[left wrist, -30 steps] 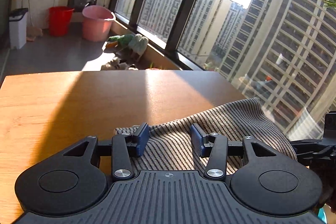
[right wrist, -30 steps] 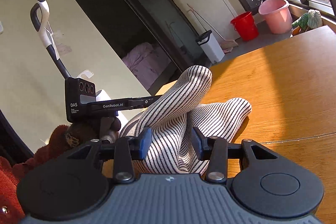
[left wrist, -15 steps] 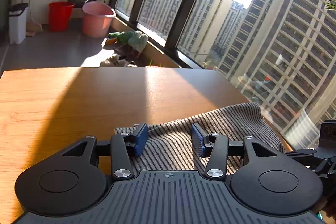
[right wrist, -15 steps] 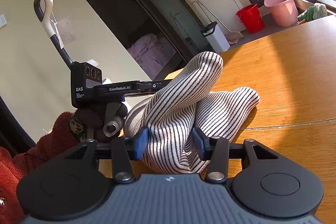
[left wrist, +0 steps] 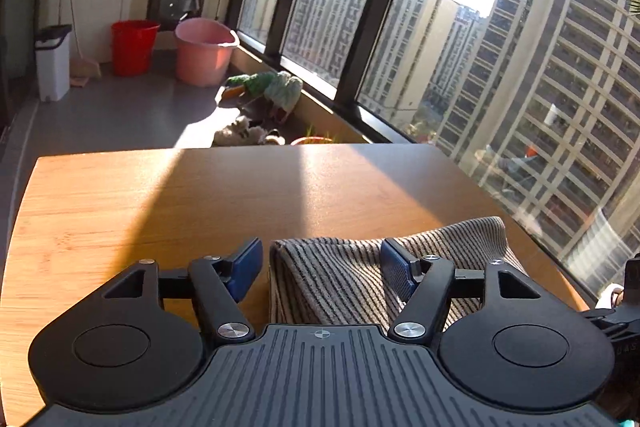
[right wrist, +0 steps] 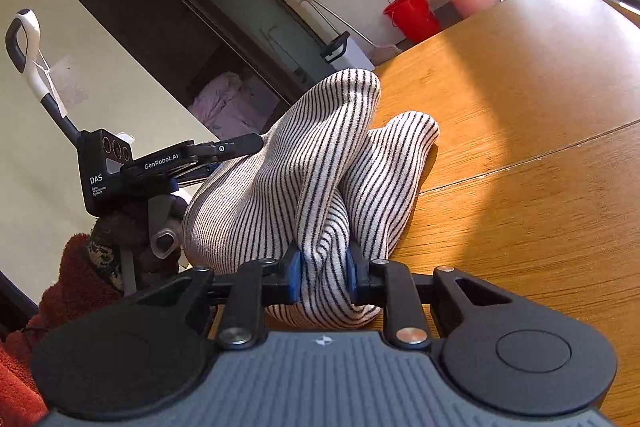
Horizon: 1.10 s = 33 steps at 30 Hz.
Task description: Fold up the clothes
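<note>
A black-and-white striped garment [right wrist: 320,163] lies bunched on the wooden table [right wrist: 520,107], one fold rising in a hump. My right gripper [right wrist: 323,277] is closing its jaws, and both blue pads press a fold of the garment near its front edge. In the left wrist view the same garment [left wrist: 332,279] lies in shadow at the table's right side. My left gripper [left wrist: 322,269] hovers over its folded edge with jaws opening. The cloth sits between them, and the left pad [left wrist: 248,265] stands off it. The left gripper's housing [right wrist: 108,171] shows behind the hump.
A red bucket [left wrist: 132,45], a pink bucket [left wrist: 204,51] and a white bin [left wrist: 52,63] stand on the floor beyond the table. Plush toys [left wrist: 264,87] lie by the tall windows. A person's red sleeve [right wrist: 24,367] is at the lower left.
The left jaws have spread wider and that gripper has risen a little. The right jaws have closed from loosely around the cloth to pinching a fold of it.
</note>
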### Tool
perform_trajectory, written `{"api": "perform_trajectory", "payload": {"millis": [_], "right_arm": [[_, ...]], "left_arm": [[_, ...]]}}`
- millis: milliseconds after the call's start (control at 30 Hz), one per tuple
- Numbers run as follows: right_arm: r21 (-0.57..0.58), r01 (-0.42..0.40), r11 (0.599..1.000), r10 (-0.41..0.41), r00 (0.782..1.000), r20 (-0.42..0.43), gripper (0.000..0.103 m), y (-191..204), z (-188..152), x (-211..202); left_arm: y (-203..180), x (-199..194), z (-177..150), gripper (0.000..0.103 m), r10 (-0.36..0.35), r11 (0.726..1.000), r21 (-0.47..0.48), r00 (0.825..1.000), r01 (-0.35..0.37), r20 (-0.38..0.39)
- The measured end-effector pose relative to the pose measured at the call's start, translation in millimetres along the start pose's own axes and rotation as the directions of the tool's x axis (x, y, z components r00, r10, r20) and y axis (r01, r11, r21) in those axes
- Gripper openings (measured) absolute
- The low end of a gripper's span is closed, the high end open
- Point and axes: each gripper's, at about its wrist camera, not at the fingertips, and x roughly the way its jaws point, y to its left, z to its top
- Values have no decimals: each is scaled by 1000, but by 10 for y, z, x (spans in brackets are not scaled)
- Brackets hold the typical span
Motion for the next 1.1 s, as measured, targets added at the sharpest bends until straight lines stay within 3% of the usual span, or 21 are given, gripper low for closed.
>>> {"api": "perform_trajectory", "payload": {"millis": [100,267,500,600,733,867,1067,1100], "right_arm": [[-42,30,999,-30,1000,-8,21,74,9,25],[-67,46,997,-46,999,3,21,109,-1,30],[-135,85,987,-83,996,21,24,192,-6,26],[-142,81,987,-78,997,27,25,175,-1,16],[-139,71,988,-67,997,32,26,158,0,4],[-147,71,987,-65,997,42,26,155,-29,-21],[-143,52,988,-44,997,63,31,130,-3,-100],[-124,33,992,-24,997,74,22,117,11,-141]], "left_arm": [[-338,-158,170,83,-71,990,122,997,65,43],[-820,-193,281,86,-213,956,217,975,196,58],[-1176,85,144,86,-311,914,260,950,310,-37],[-1213,166,131,86,-273,916,293,961,274,-45],[-1109,345,48,86,-119,925,353,990,138,-75],[-899,520,-82,86,-6,944,327,990,51,-138],[-687,551,-79,88,-26,972,228,986,64,-166],[-688,540,-72,89,-22,971,231,986,60,-164]]}}
